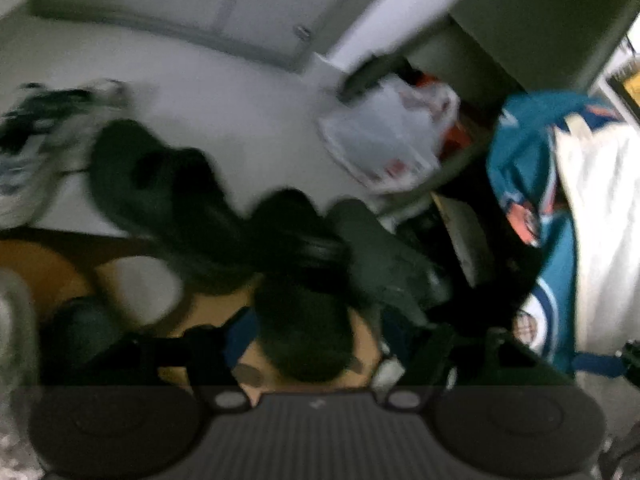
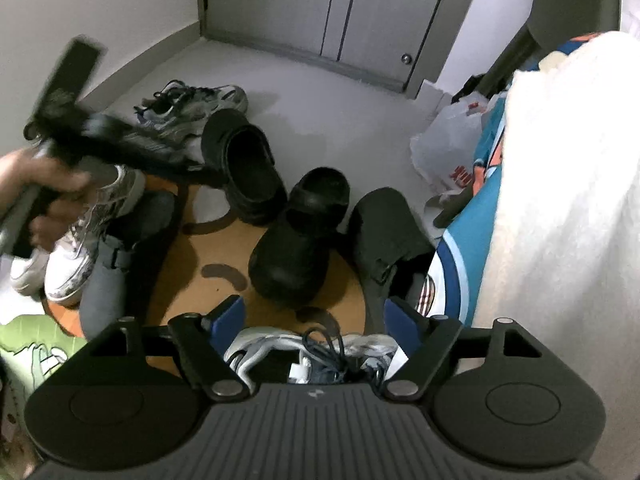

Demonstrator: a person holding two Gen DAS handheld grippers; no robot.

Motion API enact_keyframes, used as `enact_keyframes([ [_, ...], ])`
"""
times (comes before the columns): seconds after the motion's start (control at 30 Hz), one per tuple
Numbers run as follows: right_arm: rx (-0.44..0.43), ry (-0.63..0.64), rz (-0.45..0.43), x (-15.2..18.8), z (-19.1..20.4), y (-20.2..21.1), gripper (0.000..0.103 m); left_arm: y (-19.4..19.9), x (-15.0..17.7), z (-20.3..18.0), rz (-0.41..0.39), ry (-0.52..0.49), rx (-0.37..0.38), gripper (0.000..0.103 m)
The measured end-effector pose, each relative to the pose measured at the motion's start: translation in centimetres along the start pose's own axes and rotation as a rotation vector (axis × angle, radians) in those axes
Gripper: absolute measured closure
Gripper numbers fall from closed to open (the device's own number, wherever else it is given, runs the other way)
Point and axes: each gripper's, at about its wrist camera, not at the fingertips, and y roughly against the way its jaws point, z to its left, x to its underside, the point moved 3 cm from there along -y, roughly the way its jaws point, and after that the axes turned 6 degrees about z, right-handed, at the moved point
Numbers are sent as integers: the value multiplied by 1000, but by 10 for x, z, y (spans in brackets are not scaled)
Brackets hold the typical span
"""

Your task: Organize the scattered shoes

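My right gripper [image 2: 314,318] points down and is open. A grey-white sneaker with dark laces [image 2: 312,354] lies under the gap between its blue pads [image 2: 230,316], and they do not press on it. Ahead, on the round orange mat [image 2: 216,248], are two black clogs [image 2: 246,172] [image 2: 300,236] and a dark slipper [image 2: 384,228]. Silver-white sneakers [image 2: 80,240] and grey slippers [image 2: 116,268] lie at the left, and a grey running shoe [image 2: 188,108] lies behind them. The left wrist view is blurred. My left gripper [image 1: 312,332] stands open over a dark shoe shape [image 1: 304,320].
A hand [image 2: 44,196] holds the left gripper above the silver sneakers. A white plastic bag [image 2: 448,148] and hanging blue and white clothes [image 2: 560,200] crowd the right side. Grey cabinet doors [image 2: 340,20] close off the back. Pale floor [image 2: 340,120] lies between the shoes and the doors.
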Motion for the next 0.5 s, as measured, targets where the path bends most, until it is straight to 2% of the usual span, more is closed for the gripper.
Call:
enact_keyframes([
  [0.23,16,-61,52,2,-17,-13,21,-39,-23,-31,40,-95,0,26],
  [0.37,17,-78,88,6,-14,-25,16,-71,-29,-47,86,-139,27,26],
  [0.5,5,-67,117,8,-12,-34,16,-103,-34,-62,117,-186,52,26],
])
